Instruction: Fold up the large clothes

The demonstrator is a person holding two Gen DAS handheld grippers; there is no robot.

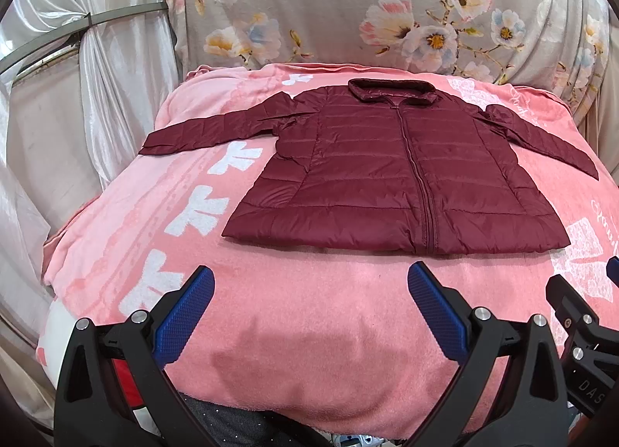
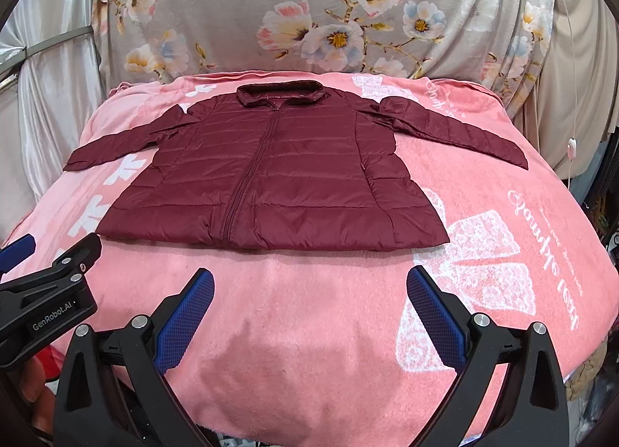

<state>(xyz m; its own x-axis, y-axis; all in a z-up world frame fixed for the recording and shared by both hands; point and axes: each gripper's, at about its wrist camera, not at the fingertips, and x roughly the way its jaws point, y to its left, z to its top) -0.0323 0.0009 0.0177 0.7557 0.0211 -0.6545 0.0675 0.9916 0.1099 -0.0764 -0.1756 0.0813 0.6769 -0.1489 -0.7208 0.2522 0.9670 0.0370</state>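
A quilted maroon puffer jacket (image 1: pixel 406 172) lies flat, zipped, sleeves spread, on a fuzzy pink blanket (image 1: pixel 309 311). The left gripper (image 1: pixel 311 294) and right gripper (image 2: pixel 309 294) hover near its hem, ribbed blue jaws spread, empty.

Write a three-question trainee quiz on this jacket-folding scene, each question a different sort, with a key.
1. True or false: the maroon jacket lies flat with its zipper closed and both sleeves spread out.
2. Multiple choice: the left claw is A) shut on a sleeve, B) open above the pink blanket, short of the hem, C) shut on the collar.
3. Fill in: the right claw is open and holds ____.

Key: 1 true; 2 B; 3 nothing.
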